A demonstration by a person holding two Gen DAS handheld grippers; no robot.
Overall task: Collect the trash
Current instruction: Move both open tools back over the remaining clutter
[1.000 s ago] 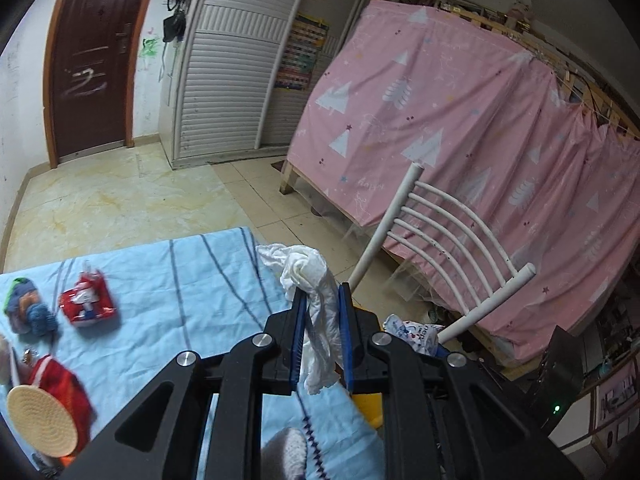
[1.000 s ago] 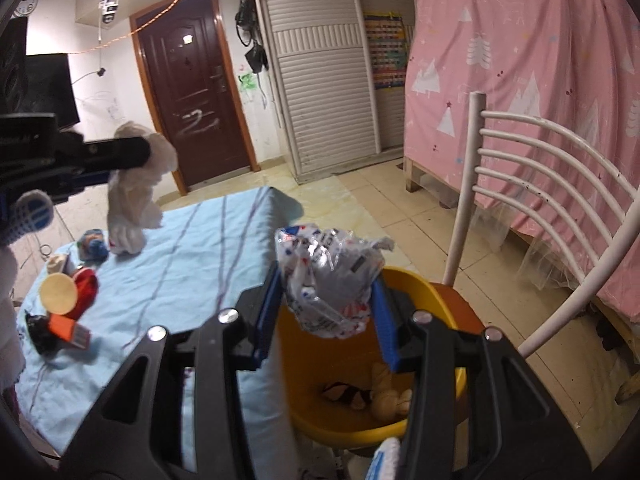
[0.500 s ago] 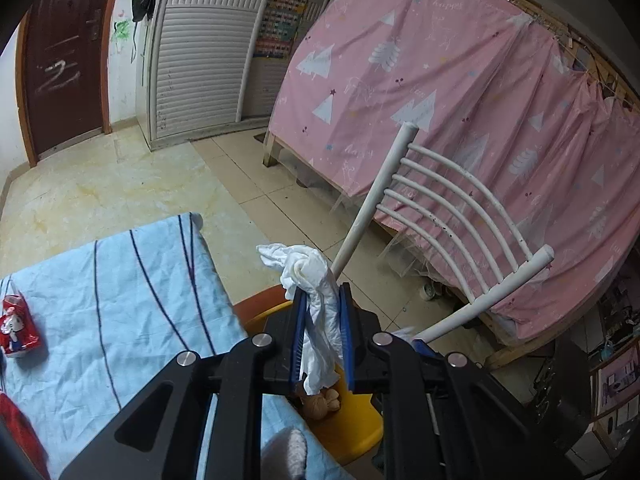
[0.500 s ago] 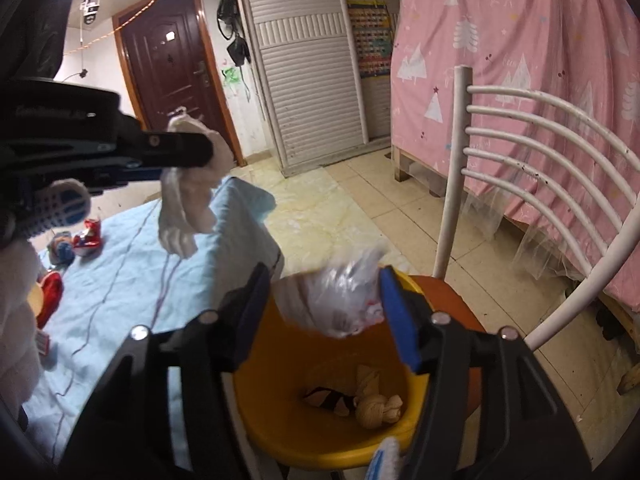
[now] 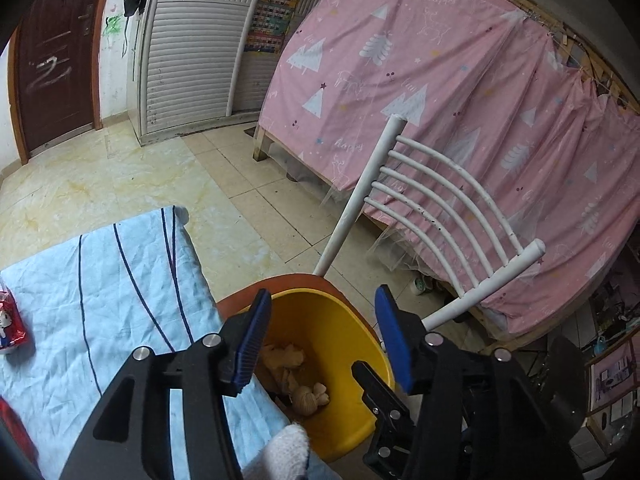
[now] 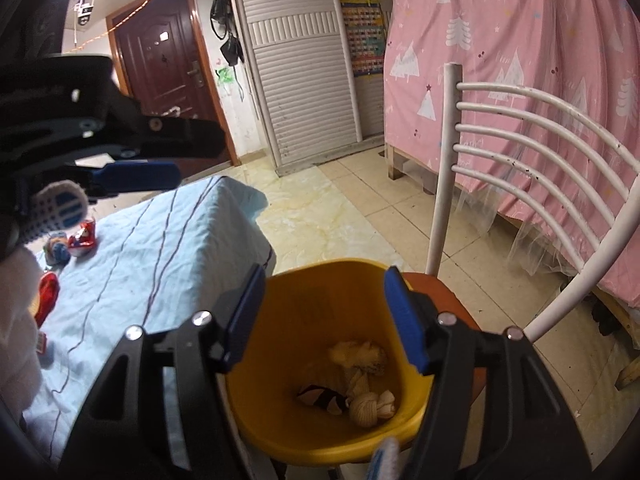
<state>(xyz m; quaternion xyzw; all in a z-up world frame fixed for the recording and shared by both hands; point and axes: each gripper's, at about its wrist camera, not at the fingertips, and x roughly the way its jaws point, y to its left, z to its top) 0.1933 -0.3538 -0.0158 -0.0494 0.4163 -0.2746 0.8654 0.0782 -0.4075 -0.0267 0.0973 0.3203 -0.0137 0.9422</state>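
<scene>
The right gripper [image 6: 324, 312] hangs over a yellow bin [image 6: 312, 436] that stands on a chair [image 6: 452, 300] seat, its blue fingers [image 6: 404, 320] spread apart with nothing between them. Inside the bin lie a knotted beige wad [image 6: 370, 406], a dark striped scrap [image 6: 322, 396] and a paler crumpled piece [image 6: 356, 354], perhaps tissue. The left gripper [image 6: 160, 160] reaches in at the upper left, above the table [image 6: 168, 256] with its light blue cloth; its jaws are opening. A red packet [image 6: 82, 236] sits near the table's far edge.
</scene>
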